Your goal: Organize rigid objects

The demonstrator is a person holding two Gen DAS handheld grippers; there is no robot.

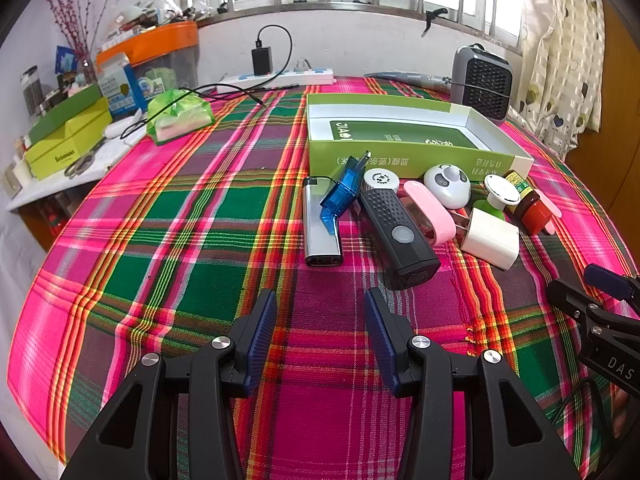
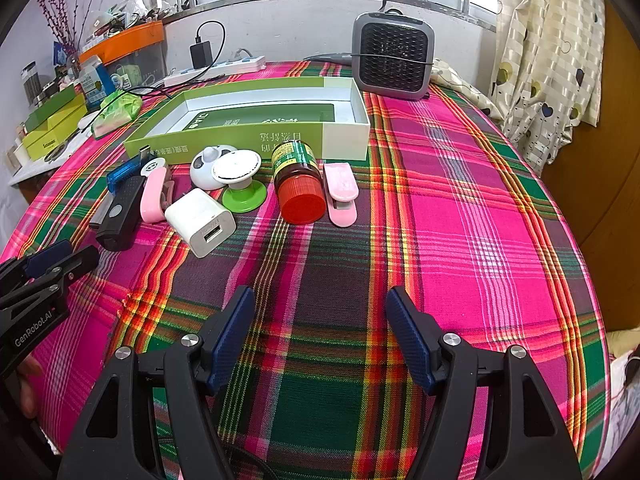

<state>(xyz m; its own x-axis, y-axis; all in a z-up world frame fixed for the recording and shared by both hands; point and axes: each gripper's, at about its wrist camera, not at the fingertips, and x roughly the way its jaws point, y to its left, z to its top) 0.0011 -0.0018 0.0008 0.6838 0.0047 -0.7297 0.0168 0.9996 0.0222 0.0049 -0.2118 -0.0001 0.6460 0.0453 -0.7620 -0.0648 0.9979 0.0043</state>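
An empty green box lid (image 1: 404,156) (image 2: 256,138) lies on the plaid tablecloth. In front of it lies a row of small items: a silver lighter (image 1: 320,224), a blue plastic piece (image 1: 342,192), a black device (image 1: 400,232) (image 2: 120,212), a pink clip (image 1: 430,212), a panda-faced gadget (image 1: 446,186), a white charger (image 1: 490,240) (image 2: 202,222), a green and white knob (image 2: 240,182), a red-capped bottle (image 2: 300,184) and another pink clip (image 2: 340,192). My left gripper (image 1: 320,312) is open, hovering short of the lighter. My right gripper (image 2: 320,312) is open over bare cloth, short of the bottle.
A grey fan heater (image 2: 392,60) stands behind the box. A power strip with a charger (image 1: 280,76) lies at the table's back edge. Green boxes (image 1: 64,136), an orange-lidded bin (image 1: 156,56) and clutter fill a side shelf on the left. A curtain (image 2: 548,60) hangs at right.
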